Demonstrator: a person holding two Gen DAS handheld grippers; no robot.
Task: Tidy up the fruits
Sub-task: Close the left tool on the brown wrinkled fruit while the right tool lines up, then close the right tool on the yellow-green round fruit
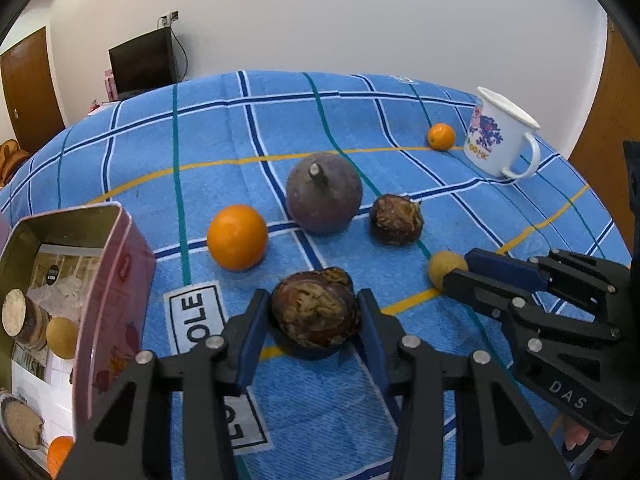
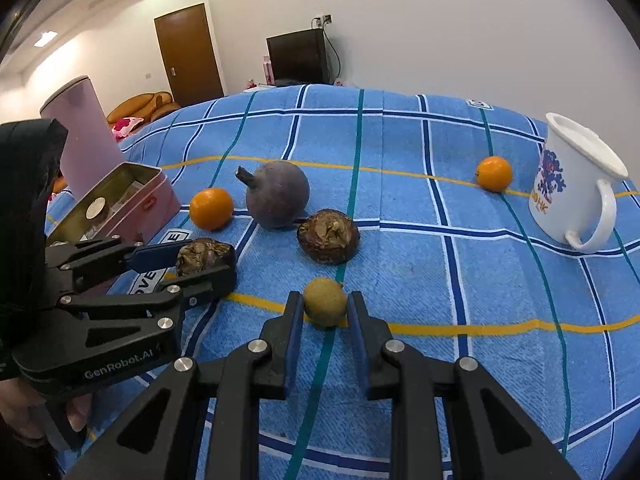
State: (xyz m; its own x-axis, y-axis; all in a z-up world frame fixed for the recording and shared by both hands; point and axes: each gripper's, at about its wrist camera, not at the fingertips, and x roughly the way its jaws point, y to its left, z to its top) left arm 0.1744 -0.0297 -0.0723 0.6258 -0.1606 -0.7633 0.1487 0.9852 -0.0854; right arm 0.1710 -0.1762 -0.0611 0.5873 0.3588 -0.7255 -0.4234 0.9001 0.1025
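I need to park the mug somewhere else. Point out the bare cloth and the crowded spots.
Bare cloth lies along the far edge behind the purple fruit, and in the near right area below the mug and small orange. It is crowded around the pink tin, both brown fruits and the two hand-held grippers.

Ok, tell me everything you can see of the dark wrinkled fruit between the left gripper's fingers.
The dark wrinkled fruit is roundish, dark brown-purple, glossy at the sides, with a dried, tan, crumpled patch on top. It sits on the blue checked cloth, near its front, right of the pink tin. The left gripper has it between its blue pads, which appear to press both flanks. No other fruit touches it.
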